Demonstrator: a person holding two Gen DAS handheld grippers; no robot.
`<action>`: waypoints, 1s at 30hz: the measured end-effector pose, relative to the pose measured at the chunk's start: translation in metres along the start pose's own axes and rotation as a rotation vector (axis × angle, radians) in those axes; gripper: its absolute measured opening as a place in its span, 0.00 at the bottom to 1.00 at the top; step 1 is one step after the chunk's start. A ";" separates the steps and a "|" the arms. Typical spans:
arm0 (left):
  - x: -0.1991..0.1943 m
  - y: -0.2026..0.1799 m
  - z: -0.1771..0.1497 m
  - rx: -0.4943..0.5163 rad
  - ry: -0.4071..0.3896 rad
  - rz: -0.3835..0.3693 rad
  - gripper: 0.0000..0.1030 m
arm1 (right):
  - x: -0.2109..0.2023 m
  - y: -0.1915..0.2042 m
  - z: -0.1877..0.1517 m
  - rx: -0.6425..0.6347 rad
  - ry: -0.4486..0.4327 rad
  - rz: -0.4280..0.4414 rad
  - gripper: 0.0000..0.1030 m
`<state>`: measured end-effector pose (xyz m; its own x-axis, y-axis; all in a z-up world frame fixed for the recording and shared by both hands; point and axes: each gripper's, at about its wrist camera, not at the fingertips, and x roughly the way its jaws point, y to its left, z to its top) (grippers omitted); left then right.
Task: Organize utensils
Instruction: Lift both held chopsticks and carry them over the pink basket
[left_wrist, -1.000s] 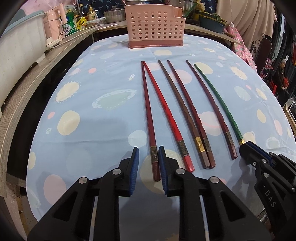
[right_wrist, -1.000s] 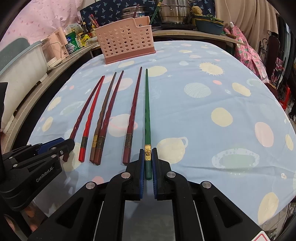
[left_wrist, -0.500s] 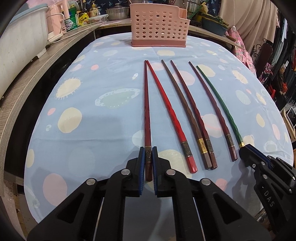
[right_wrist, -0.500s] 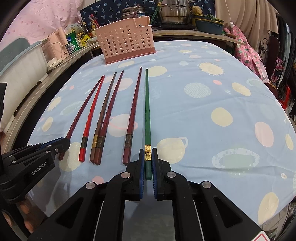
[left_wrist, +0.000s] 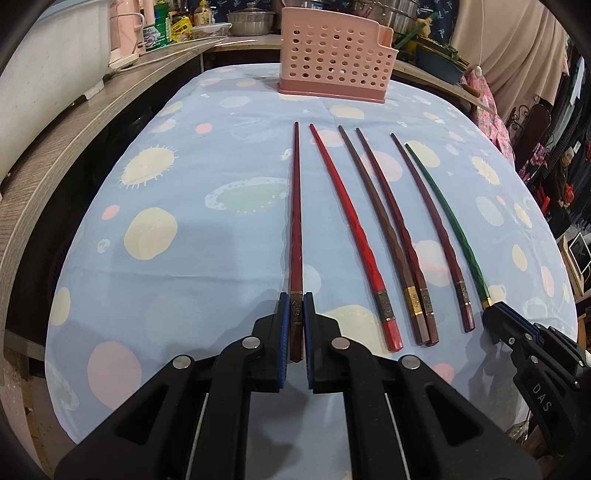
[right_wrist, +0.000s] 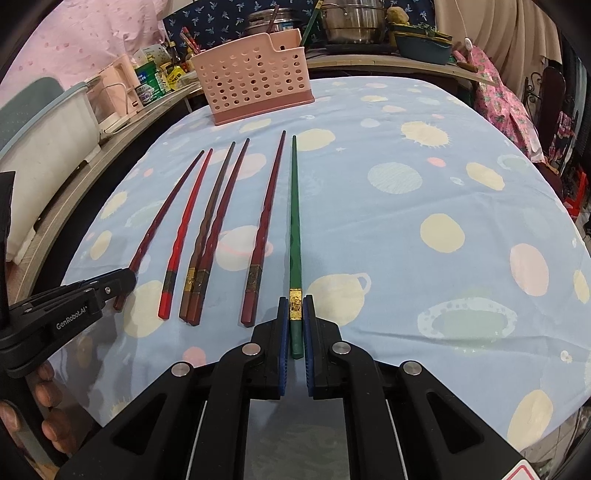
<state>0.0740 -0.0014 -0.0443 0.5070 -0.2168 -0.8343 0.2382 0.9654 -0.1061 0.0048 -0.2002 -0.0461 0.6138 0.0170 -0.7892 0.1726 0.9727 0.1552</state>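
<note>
Both grippers are clamped at the table's near edge: the left gripper (left_wrist: 296, 314) on the dark red wooden chopstick (left_wrist: 296, 221), the right gripper (right_wrist: 295, 314) on the green chopstick (right_wrist: 295, 221). Next, probably, lifting both toward the perforated pink plastic basket (right_wrist: 255, 81).

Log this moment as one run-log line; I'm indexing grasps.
left gripper: shut on dark red chopstick | right gripper: shut on green chopstick | four chopsticks on cloth | pink basket: no chopsticks seen

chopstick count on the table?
6, side by side on the tablecloth: dark red one in left claw, green one in right claw, four between. None visibly hidden.
</note>
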 end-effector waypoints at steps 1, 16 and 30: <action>0.000 0.002 0.000 -0.004 -0.001 -0.002 0.07 | -0.001 -0.001 0.001 0.002 0.000 0.000 0.07; -0.050 0.009 0.043 -0.019 -0.088 -0.025 0.07 | -0.056 -0.007 0.062 0.011 -0.143 0.041 0.07; -0.106 0.021 0.136 -0.047 -0.237 -0.024 0.07 | -0.093 -0.004 0.156 0.007 -0.284 0.094 0.07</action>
<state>0.1380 0.0219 0.1154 0.6828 -0.2626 -0.6817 0.2170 0.9639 -0.1540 0.0667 -0.2420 0.1191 0.8183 0.0399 -0.5733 0.1099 0.9683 0.2243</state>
